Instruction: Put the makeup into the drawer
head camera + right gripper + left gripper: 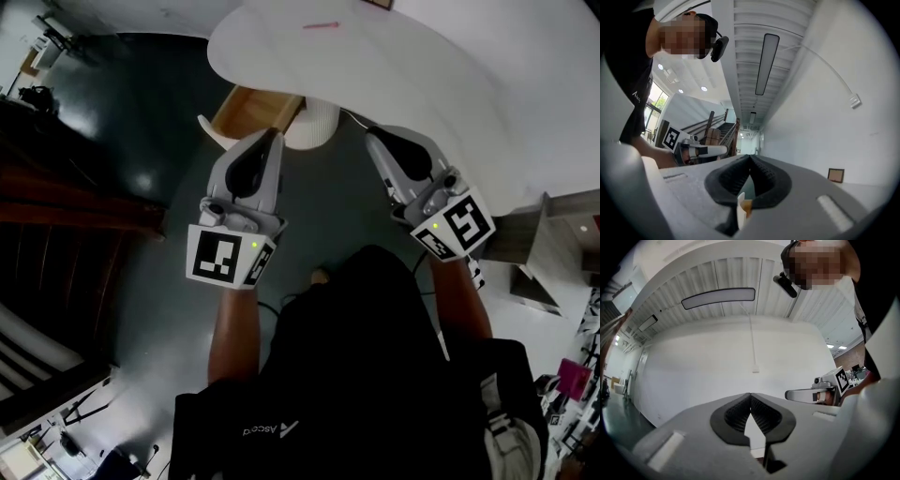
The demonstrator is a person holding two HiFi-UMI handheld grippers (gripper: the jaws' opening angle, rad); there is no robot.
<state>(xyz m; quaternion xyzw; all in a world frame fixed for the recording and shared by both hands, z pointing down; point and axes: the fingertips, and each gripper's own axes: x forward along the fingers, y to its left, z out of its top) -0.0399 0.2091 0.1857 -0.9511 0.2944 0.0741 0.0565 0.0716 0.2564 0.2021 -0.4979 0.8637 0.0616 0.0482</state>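
Facing table (pixel 403 66): left gripper (pixel 275 134), right gripper (pixel 373 137)

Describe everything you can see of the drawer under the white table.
The drawer is pulled open, jutting from beneath the white tabletop, beside the ribbed white pedestal. Its inside looks like pale brown wood, and its front edge looks white. The tabletop hides its rear part; nothing shows in the visible part.

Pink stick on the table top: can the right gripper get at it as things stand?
Probably yes. The pink stick lies alone on the bare white table, nothing over or beside it. The right gripper is empty but shut and held short of it, so it must open and reach across.
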